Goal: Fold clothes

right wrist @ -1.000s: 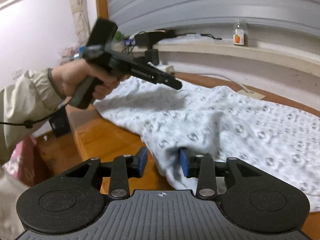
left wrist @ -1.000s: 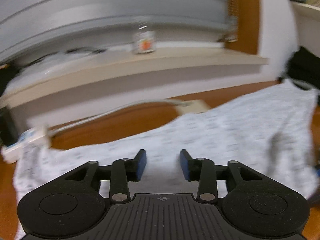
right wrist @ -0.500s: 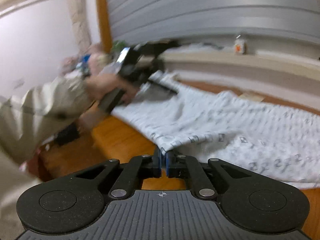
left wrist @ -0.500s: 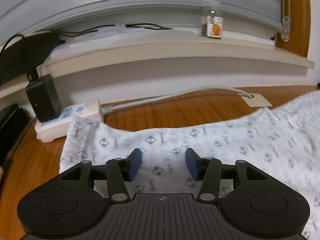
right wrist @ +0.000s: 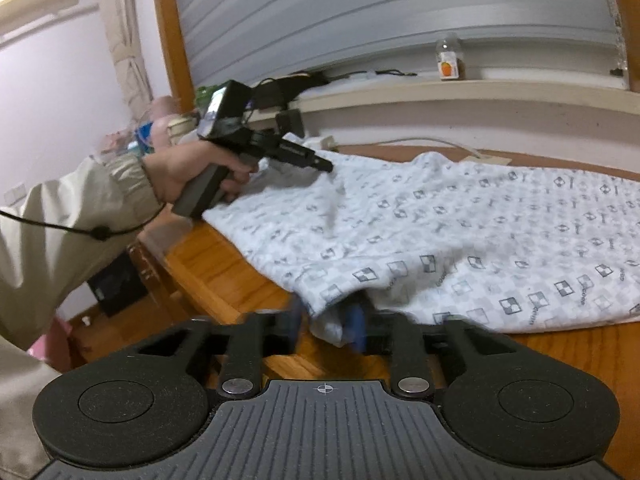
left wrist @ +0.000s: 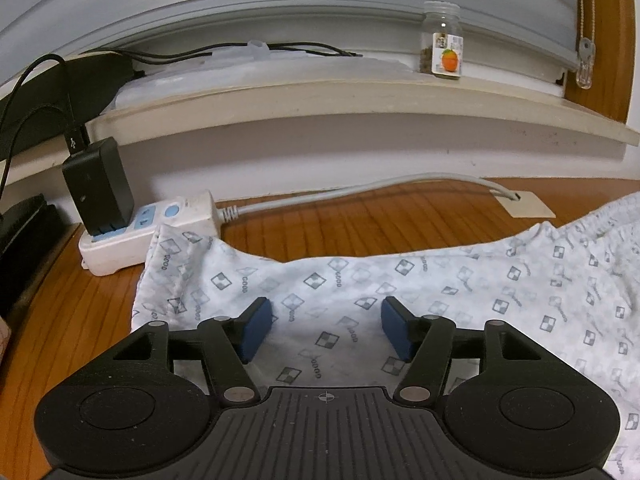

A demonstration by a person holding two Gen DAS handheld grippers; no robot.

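A white garment [left wrist: 480, 280] printed with small grey checks lies spread on the wooden table [left wrist: 360, 220]. My left gripper [left wrist: 326, 328] hovers just over the garment's left end. Its jaws are opening, with cloth lying flat beneath them and nothing pinched. In the right wrist view the same garment [right wrist: 460, 220] stretches away to the right. At its near corner my right gripper [right wrist: 326, 322] is shut on a bunched fold of the hem, and its blue pads are blurred. A hand [right wrist: 188, 168] holds the left gripper [right wrist: 326, 166] over the garment's far corner.
A white power strip [left wrist: 160, 232] with a black adapter [left wrist: 98, 188] sits against the wall, touching the garment's corner. Its grey cable [left wrist: 360, 190] runs across the table. A glass jar [left wrist: 446, 54] stands on the sill. The table's left edge [right wrist: 188, 276] drops off beside the beige sleeve [right wrist: 60, 240].
The left gripper swung left to the garment's end by the power strip and its jaws spread wider. The right gripper closed on the near hem.
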